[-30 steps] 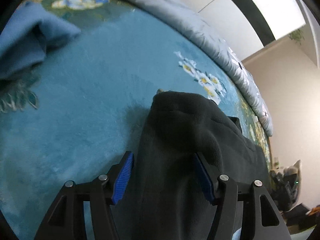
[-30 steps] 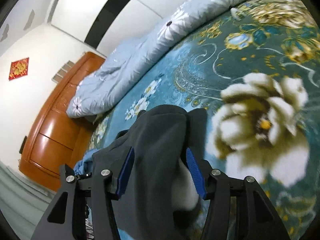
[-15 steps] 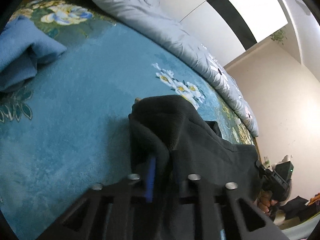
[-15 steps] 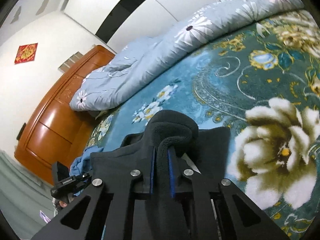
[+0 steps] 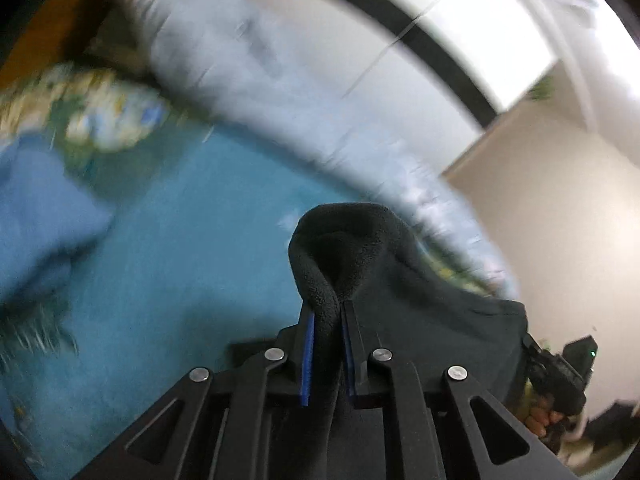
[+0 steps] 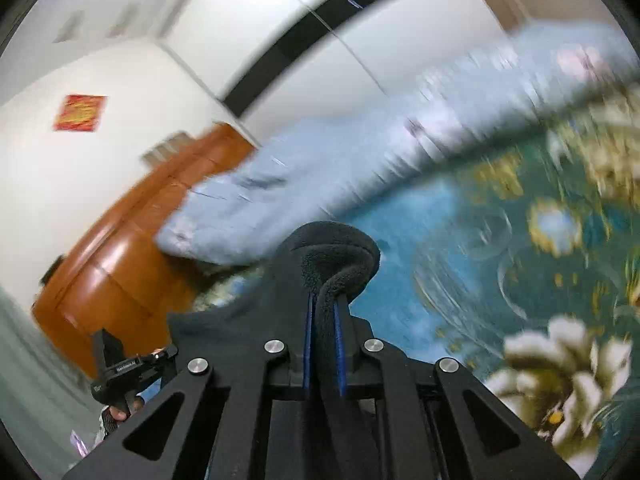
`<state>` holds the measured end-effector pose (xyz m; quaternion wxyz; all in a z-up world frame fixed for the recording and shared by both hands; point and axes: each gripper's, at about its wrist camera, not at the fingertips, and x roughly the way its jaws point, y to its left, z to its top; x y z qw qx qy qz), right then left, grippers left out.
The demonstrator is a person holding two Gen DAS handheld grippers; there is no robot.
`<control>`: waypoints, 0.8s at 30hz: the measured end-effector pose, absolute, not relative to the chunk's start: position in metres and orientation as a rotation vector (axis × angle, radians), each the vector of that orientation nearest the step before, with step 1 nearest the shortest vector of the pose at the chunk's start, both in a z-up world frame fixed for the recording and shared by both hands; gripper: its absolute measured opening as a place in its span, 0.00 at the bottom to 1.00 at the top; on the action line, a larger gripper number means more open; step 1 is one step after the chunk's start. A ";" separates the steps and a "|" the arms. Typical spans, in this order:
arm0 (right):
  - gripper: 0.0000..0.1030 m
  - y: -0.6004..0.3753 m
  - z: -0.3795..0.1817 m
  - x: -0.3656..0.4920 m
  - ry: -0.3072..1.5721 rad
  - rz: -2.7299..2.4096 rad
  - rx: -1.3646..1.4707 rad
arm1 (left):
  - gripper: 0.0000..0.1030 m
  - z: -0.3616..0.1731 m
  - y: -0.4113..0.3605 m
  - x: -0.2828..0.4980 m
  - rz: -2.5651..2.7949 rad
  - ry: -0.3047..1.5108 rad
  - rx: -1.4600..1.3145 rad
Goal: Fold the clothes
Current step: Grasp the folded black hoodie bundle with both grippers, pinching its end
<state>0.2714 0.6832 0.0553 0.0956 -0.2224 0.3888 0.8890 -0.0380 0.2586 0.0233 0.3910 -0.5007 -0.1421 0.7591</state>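
A dark grey fleece garment (image 5: 400, 280) hangs stretched between my two grippers above the teal floral bedspread (image 5: 192, 216). My left gripper (image 5: 327, 320) is shut on a bunched edge of it, which loops up over the blue pads. My right gripper (image 6: 323, 304) is shut on another bunched edge of the same garment (image 6: 336, 256). Each wrist view shows the other gripper at the garment's far end: the right one (image 5: 560, 376) and the left one (image 6: 124, 372). The background is motion-blurred.
A blue folded garment (image 5: 36, 208) lies on the bedspread at the left. A pale grey-blue duvet (image 6: 360, 152) is heaped along the far side of the bed. A wooden headboard (image 6: 116, 264) stands behind it.
Both grippers closed on the dark fleece about half a second ago. Since then both have lifted it off the bedspread, and the views have tilted up toward the wall.
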 end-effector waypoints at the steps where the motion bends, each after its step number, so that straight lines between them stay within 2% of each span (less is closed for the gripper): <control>1: 0.09 0.688 0.039 0.268 1.199 2.586 -0.706 | 0.12 0.006 0.261 -0.042 1.923 -0.359 -1.333; 4: 0.10 0.699 -0.006 0.268 1.338 2.443 -0.810 | 0.13 -0.034 0.259 -0.040 1.890 -0.370 -1.438; 6: 0.10 0.703 -0.023 0.273 1.393 2.401 -0.829 | 0.13 -0.038 0.256 -0.041 1.877 -0.399 -1.441; 12: 0.10 0.702 -0.032 0.267 1.358 2.392 -0.869 | 0.16 -0.038 0.261 -0.041 1.892 -0.375 -1.453; 15: 0.11 0.699 -0.032 0.264 1.322 2.385 -0.912 | 0.18 -0.034 0.253 -0.036 1.900 -0.423 -1.450; 17: 0.11 0.699 -0.031 0.267 1.317 2.386 -0.917 | 0.34 -0.031 0.245 -0.031 1.911 -0.457 -1.448; 20: 0.21 0.697 -0.027 0.281 1.306 2.383 -0.887 | 0.50 -0.025 0.228 -0.017 1.925 -0.521 -1.420; 22: 0.38 0.692 -0.023 0.295 1.283 2.382 -0.853 | 0.69 -0.022 0.218 -0.004 1.938 -0.532 -1.401; 23: 0.44 0.688 -0.022 0.304 1.280 2.381 -0.842 | 0.73 -0.021 0.213 0.001 1.944 -0.526 -1.396; 24: 0.54 0.684 -0.021 0.314 1.291 2.380 -0.834 | 0.75 -0.021 0.209 0.008 1.949 -0.509 -1.400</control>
